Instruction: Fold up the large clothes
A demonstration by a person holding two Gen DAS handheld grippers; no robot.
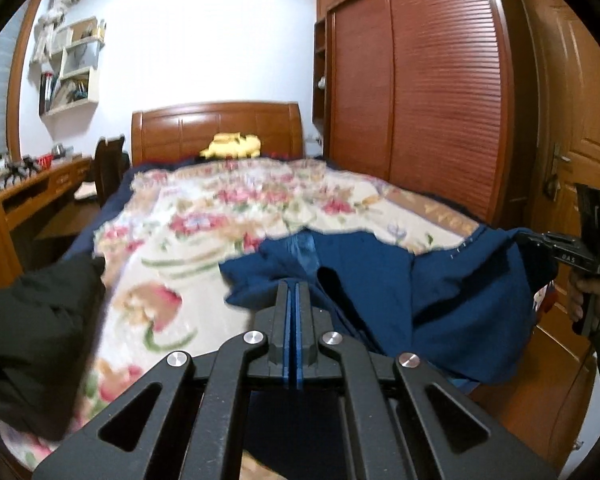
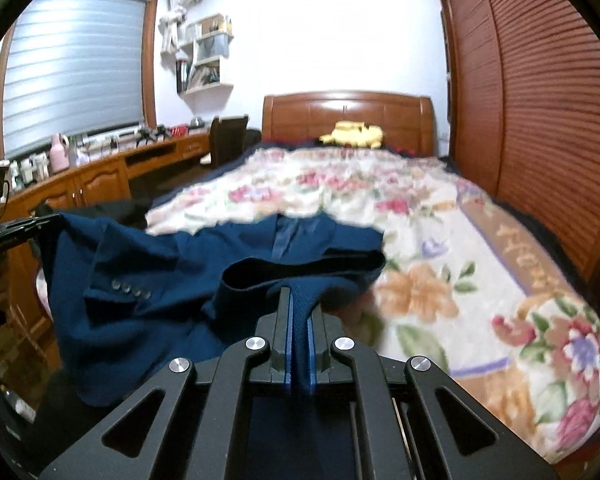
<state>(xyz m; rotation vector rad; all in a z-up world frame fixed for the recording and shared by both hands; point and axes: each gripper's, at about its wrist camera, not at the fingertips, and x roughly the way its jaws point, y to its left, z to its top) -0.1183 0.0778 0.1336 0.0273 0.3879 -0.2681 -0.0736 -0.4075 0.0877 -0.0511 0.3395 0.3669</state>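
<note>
Both claws are closed on the blue jacket: the left gripper and the right gripper each pinch one edge, and the cloth hangs between them above the floral blanket of the bed. I think this is lifting for spreading; next, lay it flat ahead of the claws. A wardrobe stands to the right.

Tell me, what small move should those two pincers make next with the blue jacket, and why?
Probably draw the two apart, so the cloth pulls flat. Both the left gripper and the right gripper are shut on the blue jacket, which sags crumpled between them over the near edge of the floral bedspread, a buttoned sleeve bunched in its folds. A fold would likely come out crooked while it hangs like that.
</note>
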